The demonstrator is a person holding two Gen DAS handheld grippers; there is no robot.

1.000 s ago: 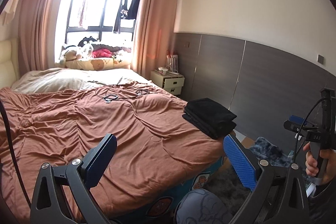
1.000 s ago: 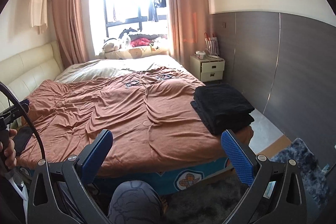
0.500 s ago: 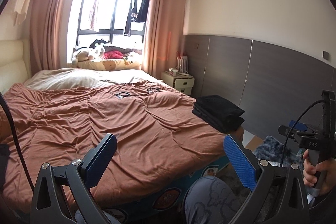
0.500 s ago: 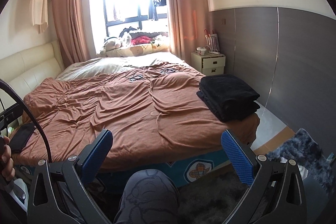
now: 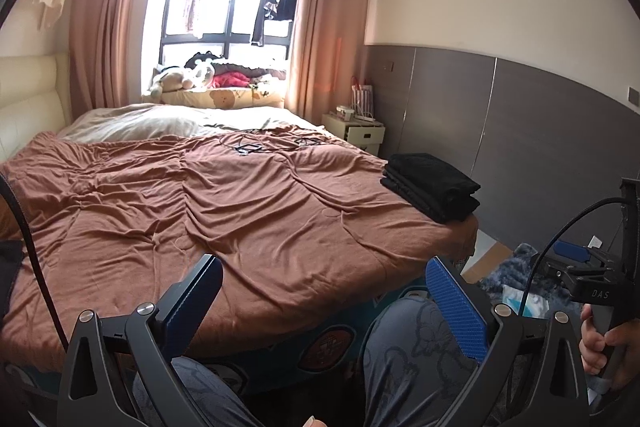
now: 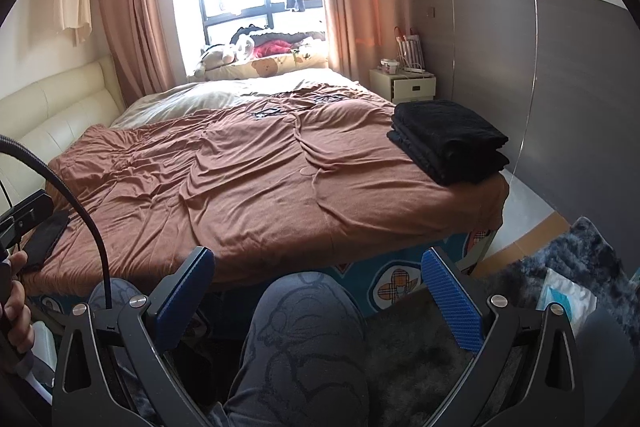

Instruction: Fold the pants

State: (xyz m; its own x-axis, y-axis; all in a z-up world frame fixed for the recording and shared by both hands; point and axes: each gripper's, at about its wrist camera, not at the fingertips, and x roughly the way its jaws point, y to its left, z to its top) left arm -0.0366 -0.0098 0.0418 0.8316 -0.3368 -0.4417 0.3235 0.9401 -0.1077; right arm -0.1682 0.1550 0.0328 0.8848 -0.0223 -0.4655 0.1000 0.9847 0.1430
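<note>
Black pants (image 5: pixel 434 185) (image 6: pixel 450 141) lie folded in a neat stack on the right corner of the bed, near its foot. My left gripper (image 5: pixel 322 299) hangs open over the bed's foot edge with nothing between its blue pads. My right gripper (image 6: pixel 316 293) is open too, held low over a person's knee (image 6: pixel 308 311) in front of the bed. Both stand well back from the pants. In the left wrist view a hand (image 5: pixel 604 343) grips the right gripper's handle at the far right.
A rumpled brown cover (image 5: pixel 208 211) spreads over the bed, with cables (image 5: pixel 256 146) near the pillows. A bedside cabinet (image 6: pixel 412 85) stands by the grey wall panel. A dark rug (image 6: pixel 560 267) lies on the floor at right. A black item (image 6: pixel 46 237) sits at the bed's left edge.
Both grippers have drawn back and sunk lower, away from the bed; the person's knees now fill more of the lower view. The folded pants have not moved. Both stay open.
</note>
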